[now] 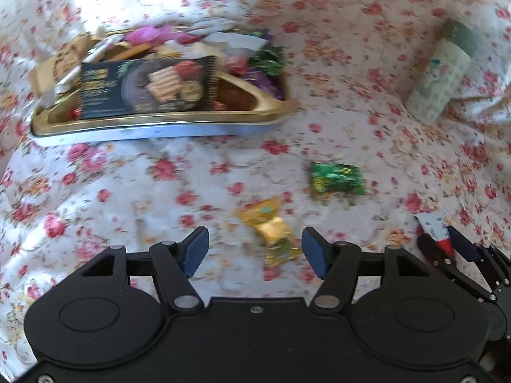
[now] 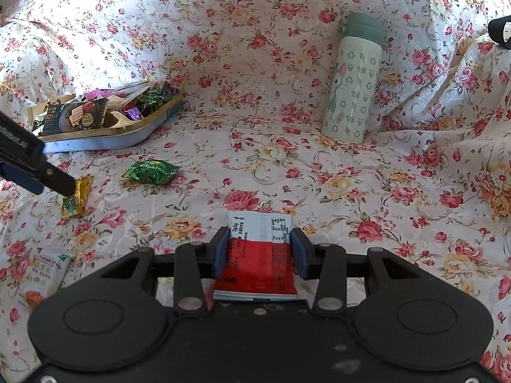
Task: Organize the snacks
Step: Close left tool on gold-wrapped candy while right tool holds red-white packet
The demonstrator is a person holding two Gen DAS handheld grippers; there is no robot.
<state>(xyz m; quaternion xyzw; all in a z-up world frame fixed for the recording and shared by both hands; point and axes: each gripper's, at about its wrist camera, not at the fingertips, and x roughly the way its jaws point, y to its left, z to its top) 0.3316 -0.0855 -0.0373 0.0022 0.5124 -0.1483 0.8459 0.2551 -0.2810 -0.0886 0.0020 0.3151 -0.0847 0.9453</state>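
A gold tin tray holds a black cracker packet and several wrapped sweets. A gold-wrapped candy lies on the floral cloth between the open jaws of my left gripper, nearer the right pad. A green-wrapped candy lies just beyond it. My right gripper is shut on a red and white snack packet, which also shows in the left wrist view. The left gripper shows in the right wrist view beside the gold candy.
A pale green patterned bottle stands on the cloth at the back right. A white hawthorn snack packet lies at the lower left of the right wrist view. The floral cloth rises in folds behind.
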